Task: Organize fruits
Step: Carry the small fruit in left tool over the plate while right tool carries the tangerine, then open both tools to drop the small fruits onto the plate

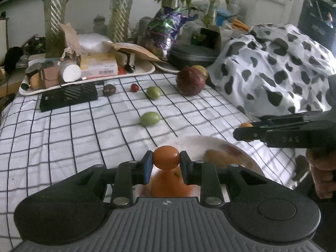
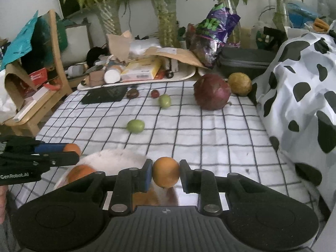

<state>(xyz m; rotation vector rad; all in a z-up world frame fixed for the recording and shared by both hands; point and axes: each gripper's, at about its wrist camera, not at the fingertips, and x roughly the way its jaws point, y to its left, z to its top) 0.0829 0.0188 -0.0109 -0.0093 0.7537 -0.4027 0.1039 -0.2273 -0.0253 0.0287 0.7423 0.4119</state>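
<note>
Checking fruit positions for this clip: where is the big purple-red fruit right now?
In the right wrist view the big purple-red fruit sits far right on the checked cloth, beside a yellow-brown fruit, near the spotted fabric.

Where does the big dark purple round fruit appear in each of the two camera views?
Left wrist view: the big dark purple round fruit sits upper centre-right, at the far edge of the checked cloth.
Right wrist view: the same fruit sits right of centre, beside a yellow-brown round fruit.
Shared landmark: the black-spotted white blanket, right of it in both.
</note>
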